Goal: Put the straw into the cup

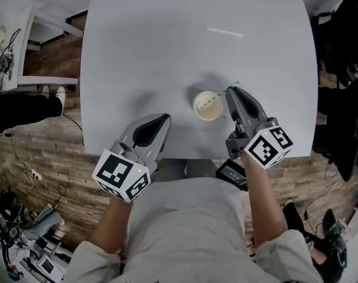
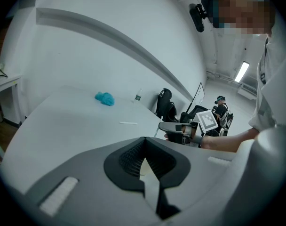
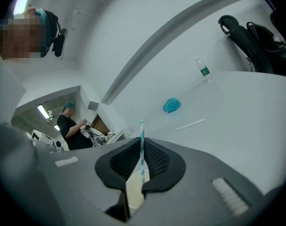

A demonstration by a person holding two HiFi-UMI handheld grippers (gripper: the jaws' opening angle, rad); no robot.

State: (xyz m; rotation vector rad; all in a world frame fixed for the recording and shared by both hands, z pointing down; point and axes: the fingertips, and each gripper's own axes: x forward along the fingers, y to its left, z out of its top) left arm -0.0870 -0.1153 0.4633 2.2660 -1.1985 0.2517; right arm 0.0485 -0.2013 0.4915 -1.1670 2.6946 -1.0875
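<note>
Head view: looking steeply down on a pale worktop (image 1: 143, 52), with wooden floor (image 1: 61, 158) showing round it. Finding the cup (image 1: 207, 107) near the front edge, the striped straw (image 1: 217, 97) leaning in it, lower end inside, upper end out over the rim. Pinching that upper end with the right gripper (image 1: 231, 91); holding the left gripper (image 1: 165, 118) low beside the cup, not touching it. Noting a thin white stick (image 1: 224, 32) lying well apart, farther back.

Left gripper view: showing jaws together with nothing between them; looking past them to a blue bundle (image 2: 104, 98) and a small bottle (image 2: 138, 96) at the worktop's far edge.

Right gripper view: showing jaws clamped on the straw (image 3: 142, 140), with the cup (image 3: 132, 192) directly below. Judging the straw light, thin and easily creased, so gripping gently near the top. Judging the cup light too, likely tipping under a sideways push. Glimpsing a person (image 3: 70, 124) at the room's far side.
</note>
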